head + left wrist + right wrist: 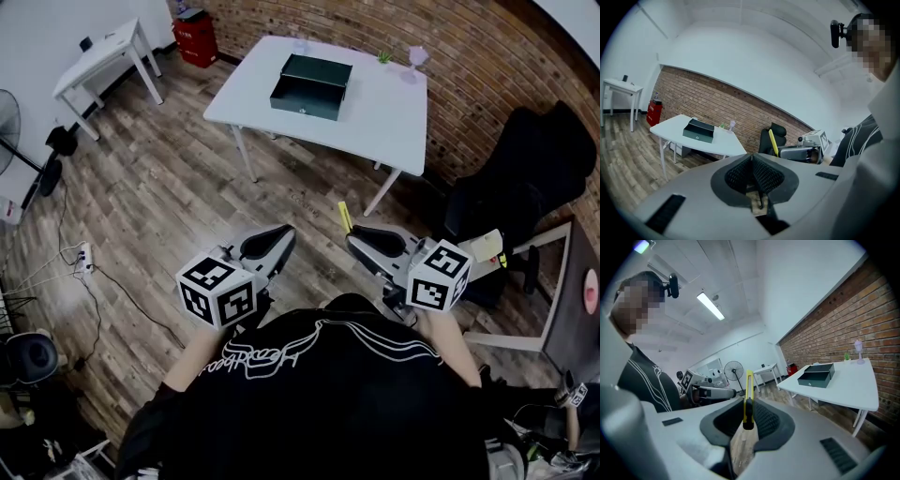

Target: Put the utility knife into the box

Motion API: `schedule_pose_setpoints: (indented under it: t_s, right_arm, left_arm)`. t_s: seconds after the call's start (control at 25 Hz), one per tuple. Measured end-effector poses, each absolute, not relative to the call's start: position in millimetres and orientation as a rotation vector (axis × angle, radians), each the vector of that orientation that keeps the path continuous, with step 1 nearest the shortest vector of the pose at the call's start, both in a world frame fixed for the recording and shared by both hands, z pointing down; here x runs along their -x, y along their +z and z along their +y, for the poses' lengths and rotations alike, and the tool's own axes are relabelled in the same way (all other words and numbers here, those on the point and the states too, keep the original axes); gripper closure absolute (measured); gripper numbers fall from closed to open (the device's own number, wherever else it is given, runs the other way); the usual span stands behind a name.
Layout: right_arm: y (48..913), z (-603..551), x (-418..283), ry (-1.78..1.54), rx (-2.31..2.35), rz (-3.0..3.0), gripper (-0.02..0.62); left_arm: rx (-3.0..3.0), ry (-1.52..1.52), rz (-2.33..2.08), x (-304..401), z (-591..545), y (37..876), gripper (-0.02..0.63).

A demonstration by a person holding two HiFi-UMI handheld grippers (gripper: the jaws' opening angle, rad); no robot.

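A dark green open box stands on the white table across the room; the same box shows in both gripper views. A yellow utility knife stands upright between the pads of my right gripper, which is shut on it. In the head view the knife sticks out past the right gripper, held in front of the person's chest. Beside it, my left gripper has its pads pressed together with nothing between them. Both grippers are far from the box.
Wood floor lies between me and the table. A small plant and a glass stand at the table's far edge by the brick wall. A black chair is at right, a small white table at back left, and cables at left.
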State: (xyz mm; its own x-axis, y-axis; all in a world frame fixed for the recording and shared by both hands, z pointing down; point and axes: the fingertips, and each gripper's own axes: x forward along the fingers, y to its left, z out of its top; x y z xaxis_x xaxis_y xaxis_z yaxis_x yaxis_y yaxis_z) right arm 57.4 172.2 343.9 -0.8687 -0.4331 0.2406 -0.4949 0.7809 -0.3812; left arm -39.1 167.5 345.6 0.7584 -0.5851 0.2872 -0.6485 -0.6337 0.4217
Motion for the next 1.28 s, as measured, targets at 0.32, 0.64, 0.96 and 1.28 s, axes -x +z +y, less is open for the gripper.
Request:
schedule_pose_setpoints:
  t_s: [0.32, 0.64, 0.96, 1.28]
  right_arm:
    - [363.3, 133.3, -59.5, 0.721, -0.726, -2.834, 0.529]
    - [374.6, 40.9, -60.7, 0.713, -0.666, -2.834, 0.529]
    - [386.1, -73.2, -73.3, 0.695, -0.616, -2.800, 0.529]
    - [398.2, -155.1, -76.0, 0.674, -0.580, -2.750, 0.529]
  left_arm:
    - [-2.396, 0.202, -0.949, 39.0, 132.5, 366.2, 0.569]
    - [-2.330, 0.210, -1.002, 36.4, 51.3, 382.3, 0.570]
    - [-2.278, 0.211, -1.066, 26.1, -61.8, 389.1, 0.569]
    - [-2.265, 0.229, -1.085, 12.2, -137.3, 393.9, 0.569]
